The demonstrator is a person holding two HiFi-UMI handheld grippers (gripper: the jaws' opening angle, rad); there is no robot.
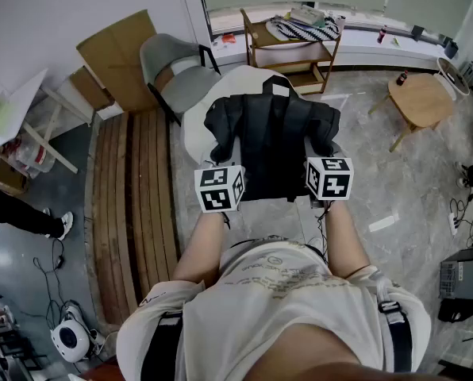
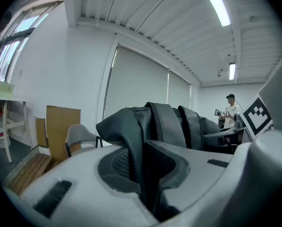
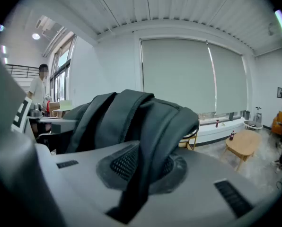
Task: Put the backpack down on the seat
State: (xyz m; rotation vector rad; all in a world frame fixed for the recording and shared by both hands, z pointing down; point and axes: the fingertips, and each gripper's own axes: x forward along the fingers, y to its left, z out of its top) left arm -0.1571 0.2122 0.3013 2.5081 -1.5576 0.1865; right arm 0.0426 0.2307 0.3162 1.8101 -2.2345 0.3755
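While pinching the backpack (image 1: 272, 145) with left gripper (image 2: 143, 171) and right gripper (image 3: 141, 167), jaws narrow on fabric, lower level onto the seat (image 1: 195, 129) beneath; release once settled.

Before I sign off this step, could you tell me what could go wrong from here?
The left gripper and right gripper each pinch only a thin fold of the backpack, so one side might slip free and drop. The backpack hides much of the white seat, so it might land off-centre and slide off.
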